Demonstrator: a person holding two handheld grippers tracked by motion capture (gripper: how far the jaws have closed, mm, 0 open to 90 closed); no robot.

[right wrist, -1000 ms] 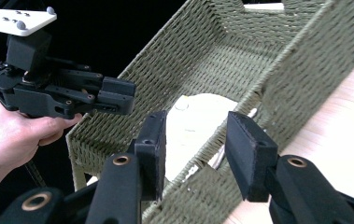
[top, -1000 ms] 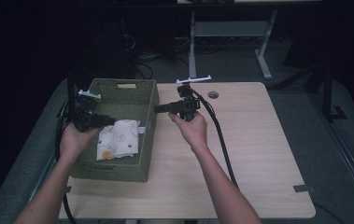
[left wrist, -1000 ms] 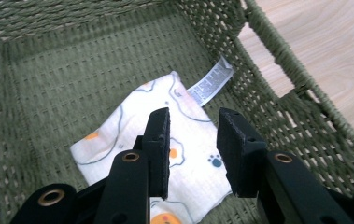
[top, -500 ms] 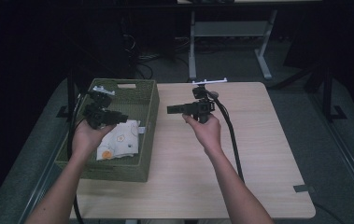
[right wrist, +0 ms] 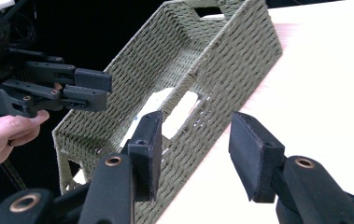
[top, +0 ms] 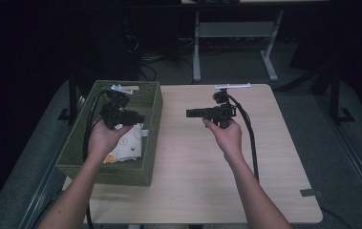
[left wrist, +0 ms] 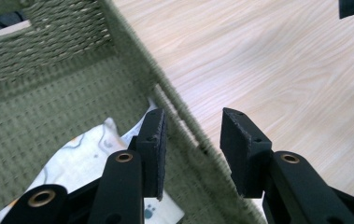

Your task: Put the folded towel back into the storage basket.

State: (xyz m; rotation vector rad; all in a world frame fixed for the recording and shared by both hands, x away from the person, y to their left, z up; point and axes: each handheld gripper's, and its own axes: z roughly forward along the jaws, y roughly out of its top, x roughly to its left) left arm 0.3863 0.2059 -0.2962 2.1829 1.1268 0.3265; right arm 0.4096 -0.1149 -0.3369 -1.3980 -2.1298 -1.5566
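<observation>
Above the woven basket (top: 147, 102), left gripper (top: 138, 117) and right gripper (top: 190, 113) hover with jaws spread, empty; printed cloth (top: 126, 145) inside, probably just deposited; withdrawal likely next.

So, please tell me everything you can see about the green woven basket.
The basket is rectangular, olive green, and looks woven from cord or fibre. It has upright walls, an open top, and slot handle cut-outs in its end walls. It stands level on the left part of the light wooden table, its left side near the table edge. Inside lies a white printed cloth or pouch on the bottom. The left tool is above it, jaws open and holding nothing.
</observation>
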